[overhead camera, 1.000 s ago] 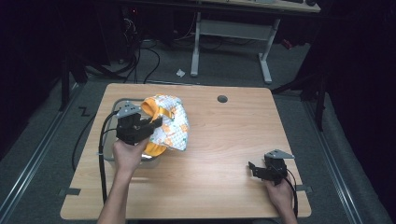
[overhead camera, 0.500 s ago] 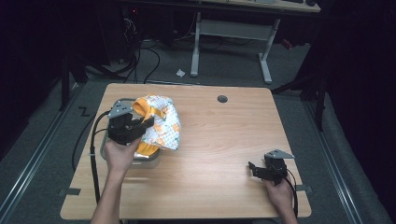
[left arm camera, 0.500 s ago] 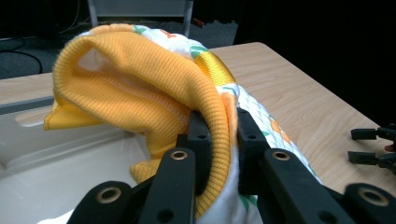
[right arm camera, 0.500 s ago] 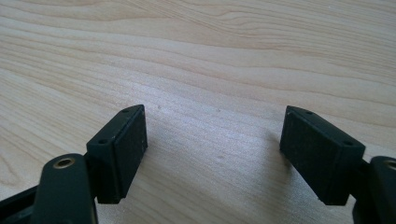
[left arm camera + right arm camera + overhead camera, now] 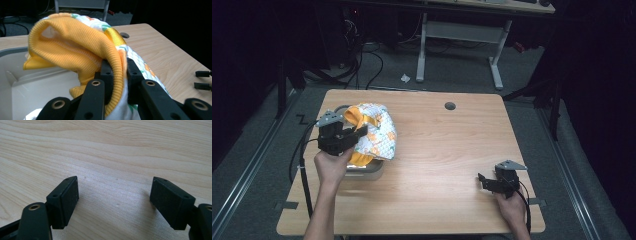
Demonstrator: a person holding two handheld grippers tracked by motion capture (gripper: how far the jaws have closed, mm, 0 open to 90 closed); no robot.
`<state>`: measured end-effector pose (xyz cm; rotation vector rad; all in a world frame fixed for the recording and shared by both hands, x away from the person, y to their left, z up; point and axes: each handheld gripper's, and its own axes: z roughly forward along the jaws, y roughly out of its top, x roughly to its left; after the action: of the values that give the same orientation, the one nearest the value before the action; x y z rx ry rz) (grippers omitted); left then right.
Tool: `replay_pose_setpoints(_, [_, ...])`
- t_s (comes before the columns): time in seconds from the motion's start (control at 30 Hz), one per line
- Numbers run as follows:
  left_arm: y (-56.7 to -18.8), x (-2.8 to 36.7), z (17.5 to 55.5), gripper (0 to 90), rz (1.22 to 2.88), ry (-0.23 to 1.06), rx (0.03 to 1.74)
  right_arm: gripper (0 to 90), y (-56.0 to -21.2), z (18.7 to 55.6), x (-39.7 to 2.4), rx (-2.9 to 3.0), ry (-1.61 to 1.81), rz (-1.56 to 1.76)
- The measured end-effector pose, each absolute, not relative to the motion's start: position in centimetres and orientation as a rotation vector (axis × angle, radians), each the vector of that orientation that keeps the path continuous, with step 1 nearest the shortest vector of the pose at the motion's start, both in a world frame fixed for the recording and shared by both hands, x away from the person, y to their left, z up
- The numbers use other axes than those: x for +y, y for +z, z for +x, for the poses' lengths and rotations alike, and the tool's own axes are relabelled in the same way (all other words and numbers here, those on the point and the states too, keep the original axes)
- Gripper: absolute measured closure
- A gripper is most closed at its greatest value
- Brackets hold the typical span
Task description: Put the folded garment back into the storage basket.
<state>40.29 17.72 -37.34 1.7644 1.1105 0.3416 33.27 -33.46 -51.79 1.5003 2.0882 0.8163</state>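
A small garment, white with an orange and green print and an orange ribbed cuff, hangs bunched over a white bin at the table's left. My left gripper is shut on the orange cuff, its two black pads pinching the fabric above the bin's open inside. My right gripper rests low at the table's front right, jaws wide apart with only bare wood between its pads.
The wooden table has a round cable hole near its far edge. A desk frame and cables stand on the dark floor beyond. The right gripper's tips show far off at the right of the left gripper view.
My left gripper has carried the garment leftward and slightly down, so it now hangs over the bin. The right gripper has stayed where it was.
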Motion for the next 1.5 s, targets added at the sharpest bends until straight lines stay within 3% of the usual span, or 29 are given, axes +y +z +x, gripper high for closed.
replay_pose_setpoints(0.77, [-39.6,19.5,41.6,79.9,1.794,0.334,1.168,23.3,-51.8,33.3,-33.5,2.088,0.817,1.501])
replay_pose_setpoints(1.5, [-42.9,19.2,43.8,78.4,1.961,0.397,1.321,23.3,-51.8,33.3,-33.4,2.087,0.816,1.504])
